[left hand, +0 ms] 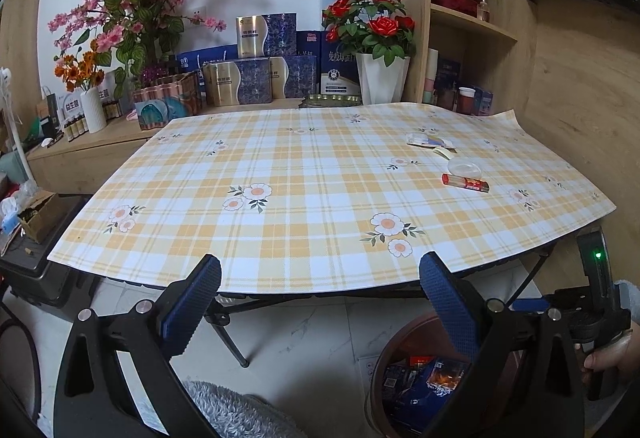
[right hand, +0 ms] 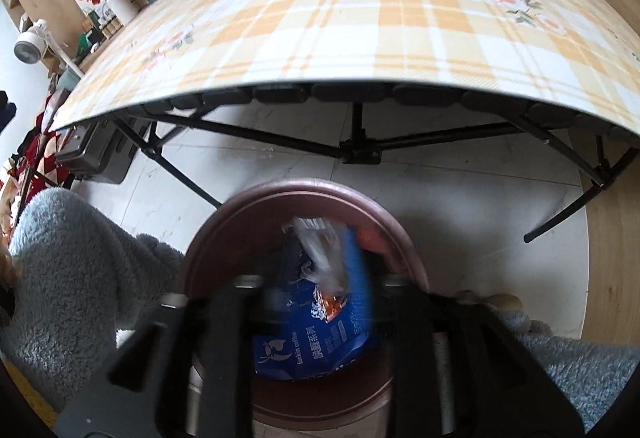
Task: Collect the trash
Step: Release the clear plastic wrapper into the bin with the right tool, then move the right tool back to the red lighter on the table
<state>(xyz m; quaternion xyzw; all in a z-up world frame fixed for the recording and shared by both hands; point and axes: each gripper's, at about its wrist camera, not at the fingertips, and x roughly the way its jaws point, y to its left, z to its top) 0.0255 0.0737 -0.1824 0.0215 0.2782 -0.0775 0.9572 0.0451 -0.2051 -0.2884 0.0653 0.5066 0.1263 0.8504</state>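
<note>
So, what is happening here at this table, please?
A person is clearing trash from a checked table into a brown bin on the floor below it. The right gripper is over the bin with a crumpled clear wrapper between its blurred fingers. The left gripper hangs open and empty at the table's near edge. A red tube, a clear lid and some packets are not yet collected.
</note>
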